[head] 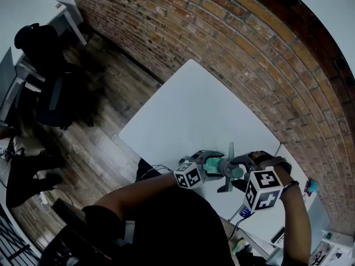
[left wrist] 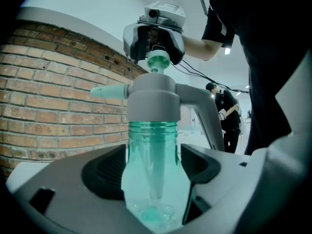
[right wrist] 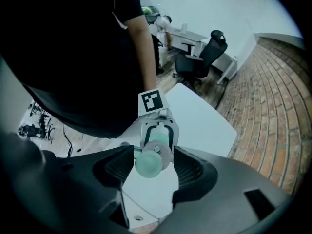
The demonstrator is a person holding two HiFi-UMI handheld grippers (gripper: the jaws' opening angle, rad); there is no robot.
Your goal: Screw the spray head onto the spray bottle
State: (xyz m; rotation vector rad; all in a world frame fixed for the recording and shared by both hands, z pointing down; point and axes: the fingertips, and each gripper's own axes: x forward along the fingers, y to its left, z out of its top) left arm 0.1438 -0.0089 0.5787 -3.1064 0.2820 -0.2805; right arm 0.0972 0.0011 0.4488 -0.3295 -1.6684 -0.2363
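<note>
A teal see-through spray bottle [left wrist: 152,179] is held between the two grippers, above the near edge of the white table [head: 188,110]. My left gripper [head: 212,165] is shut on the bottle's body, its pads pressed on both sides [left wrist: 152,172]. A grey spray head [left wrist: 153,96] sits on the neck, nozzle left and trigger right. In the head view the spray head [head: 226,168] points its nozzle away from me. My right gripper [head: 239,169] faces the left one. Its jaws stand close on either side of the head's teal top knob [right wrist: 147,164]. The left gripper [right wrist: 157,130] shows beyond it.
A brick wall [head: 238,54] runs along the table's far side. A black office chair [head: 52,101] stands on the wooden floor at the left. A second white surface [head: 277,220] with small items lies at the lower right. A person [left wrist: 228,116] stands far off.
</note>
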